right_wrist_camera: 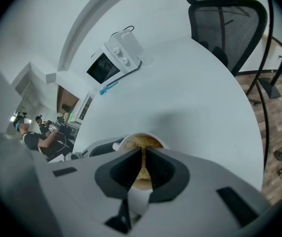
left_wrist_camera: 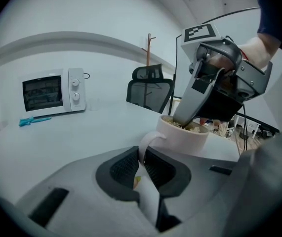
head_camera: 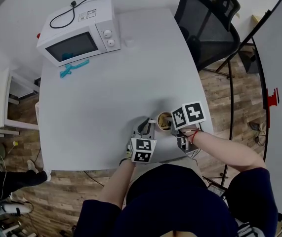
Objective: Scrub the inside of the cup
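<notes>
A white cup stands near the front edge of the white table. My left gripper is shut on the cup's handle, which runs between its dark pads. My right gripper points steeply down into the cup from the right. In the right gripper view the jaws are shut on a thin tan scrubbing pad that reaches into the cup's mouth. The cup's bottom is hidden behind the pad and the jaws.
A white microwave sits at the table's far left corner, with a teal tool lying in front of it. A black mesh office chair stands beyond the table's far right side. Wooden floor surrounds the table.
</notes>
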Motion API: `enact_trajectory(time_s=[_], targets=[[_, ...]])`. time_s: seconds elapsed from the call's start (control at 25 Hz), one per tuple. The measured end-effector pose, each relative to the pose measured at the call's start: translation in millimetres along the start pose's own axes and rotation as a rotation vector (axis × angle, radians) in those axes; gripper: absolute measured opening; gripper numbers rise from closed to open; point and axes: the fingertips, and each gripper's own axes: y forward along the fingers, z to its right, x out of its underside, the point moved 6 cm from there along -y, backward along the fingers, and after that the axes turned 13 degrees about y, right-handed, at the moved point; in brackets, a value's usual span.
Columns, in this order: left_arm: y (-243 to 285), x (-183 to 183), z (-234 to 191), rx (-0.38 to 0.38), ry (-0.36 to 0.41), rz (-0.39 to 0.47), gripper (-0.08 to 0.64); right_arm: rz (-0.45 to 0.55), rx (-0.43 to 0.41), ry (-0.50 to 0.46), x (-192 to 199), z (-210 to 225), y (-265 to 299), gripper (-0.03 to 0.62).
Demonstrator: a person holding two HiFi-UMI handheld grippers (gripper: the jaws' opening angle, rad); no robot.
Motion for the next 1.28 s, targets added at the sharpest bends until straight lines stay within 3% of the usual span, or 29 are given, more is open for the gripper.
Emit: enact_trajectory(time_s=[0.68, 0.92, 1.04, 1.28], targets=[[-23.0, 20.1, 28.6, 0.197, 0.084, 0.001, 0.052, -0.009, 0.045, -0.104, 5.8, -6.5, 3.1, 0.035], [-28.1, 27.6, 54.3, 0.295, 0.195, -0.030, 0.054, -0.016, 0.064, -0.124, 11.7, -5.9, 3.1, 0.035], [-26.2, 27.5, 64.0, 0.324, 0.243, -0.039, 0.054, -0.007, 0.063, -0.115, 12.4, -3.4, 2.5, 0.035], [-19.2, 22.3, 71.8, 0.388, 0.251, -0.060, 0.061, 0.014, 0.062, -0.068, 9.9, -0.4, 1.4, 0.035]])
